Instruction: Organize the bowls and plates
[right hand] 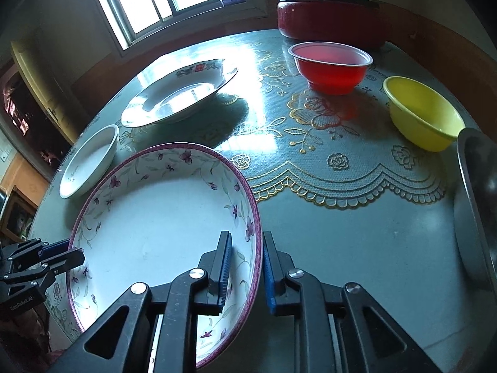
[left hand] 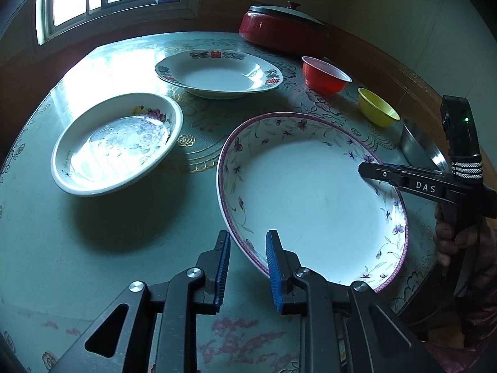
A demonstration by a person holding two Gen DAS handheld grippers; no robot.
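A large deep plate with a purple rim and flower sprigs (left hand: 310, 202) (right hand: 155, 217) lies near the front of the table. My left gripper (left hand: 247, 236) straddles its near-left rim; the blue pads stand a little apart from the rim, so it is open. My right gripper (right hand: 246, 234) straddles the opposite rim, one pad inside and one outside, with a gap showing on the inner side. The right gripper also shows from the left wrist (left hand: 362, 168), and the left gripper from the right wrist (right hand: 77, 248). A white flowered dish (left hand: 118, 146) (right hand: 90, 161) and a red-patterned plate (left hand: 217, 74) (right hand: 180, 93) sit behind.
A red bowl (left hand: 324, 76) (right hand: 330, 65) and a yellow bowl (left hand: 377, 108) (right hand: 422, 112) stand at the back right. A lidded red pot (left hand: 279, 28) (right hand: 329, 15) is by the wall. A metal basin (left hand: 419, 146) (right hand: 475, 205) sits at the right edge of the table (right hand: 357, 233).
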